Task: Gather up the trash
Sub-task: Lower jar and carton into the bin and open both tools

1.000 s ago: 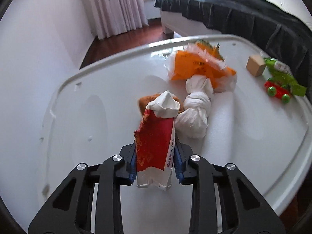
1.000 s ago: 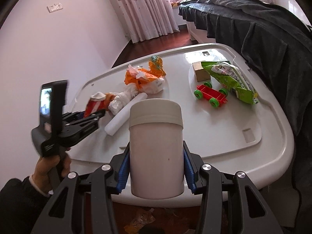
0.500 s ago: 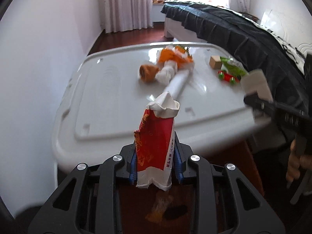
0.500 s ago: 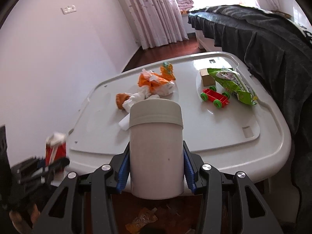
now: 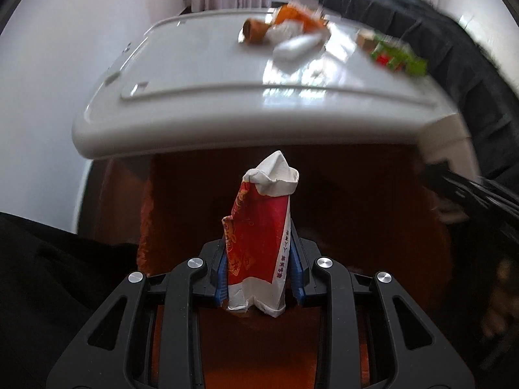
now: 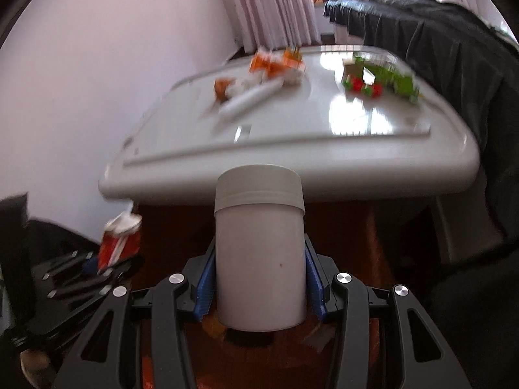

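Note:
My left gripper [image 5: 259,278] is shut on a crumpled red and white paper packet [image 5: 259,243], held below the front edge of the white table [image 5: 227,123]. The packet also shows in the right wrist view [image 6: 120,243], low at the left. My right gripper [image 6: 259,288] is shut on a white lidded plastic jar [image 6: 259,253], also below the table's front edge [image 6: 292,162]. On the table lie an orange wrapper [image 6: 275,63], a white knotted bag [image 5: 285,32], a white tube [image 6: 249,99] and a brown scrap [image 5: 254,29].
A red and green toy car [image 6: 363,86], a small cardboard box [image 6: 352,66] and a green snack bag [image 6: 395,81] lie at the table's right. A bed with a dark cover [image 6: 438,48] stands right. Reddish wooden floor [image 5: 340,194] lies below; scraps lie on it.
Both grippers have dropped and pulled back from the table, from above its top to below its front edge, each still holding its object. The view is motion-blurred.

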Tool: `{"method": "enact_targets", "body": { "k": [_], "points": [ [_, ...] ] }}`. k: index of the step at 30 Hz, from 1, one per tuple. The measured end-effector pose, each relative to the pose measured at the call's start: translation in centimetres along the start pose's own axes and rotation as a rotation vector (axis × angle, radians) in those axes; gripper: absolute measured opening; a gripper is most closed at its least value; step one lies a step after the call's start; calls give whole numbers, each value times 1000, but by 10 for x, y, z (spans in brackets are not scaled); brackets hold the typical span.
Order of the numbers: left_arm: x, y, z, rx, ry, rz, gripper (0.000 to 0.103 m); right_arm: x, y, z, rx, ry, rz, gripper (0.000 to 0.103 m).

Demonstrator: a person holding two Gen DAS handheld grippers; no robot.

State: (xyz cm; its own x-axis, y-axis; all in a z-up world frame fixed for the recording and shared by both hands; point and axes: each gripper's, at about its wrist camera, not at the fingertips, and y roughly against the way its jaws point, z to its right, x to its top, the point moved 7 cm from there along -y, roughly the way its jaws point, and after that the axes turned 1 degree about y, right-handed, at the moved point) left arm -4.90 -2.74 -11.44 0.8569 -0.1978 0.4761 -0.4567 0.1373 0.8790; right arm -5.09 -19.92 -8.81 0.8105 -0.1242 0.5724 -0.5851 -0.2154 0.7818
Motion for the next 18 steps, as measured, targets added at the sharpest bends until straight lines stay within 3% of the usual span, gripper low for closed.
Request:
{"method": "enact_targets", "body": {
  "k": [4, 18],
  "points": [
    [-9, -29, -3, -19, 38, -104, 29, -18, -19, -16, -12, 54, -64, 47],
    [-7, -28, -2, -14, 25, -85, 29, -20, -28, -11, -35, 58, -89, 47]
  ]
}}
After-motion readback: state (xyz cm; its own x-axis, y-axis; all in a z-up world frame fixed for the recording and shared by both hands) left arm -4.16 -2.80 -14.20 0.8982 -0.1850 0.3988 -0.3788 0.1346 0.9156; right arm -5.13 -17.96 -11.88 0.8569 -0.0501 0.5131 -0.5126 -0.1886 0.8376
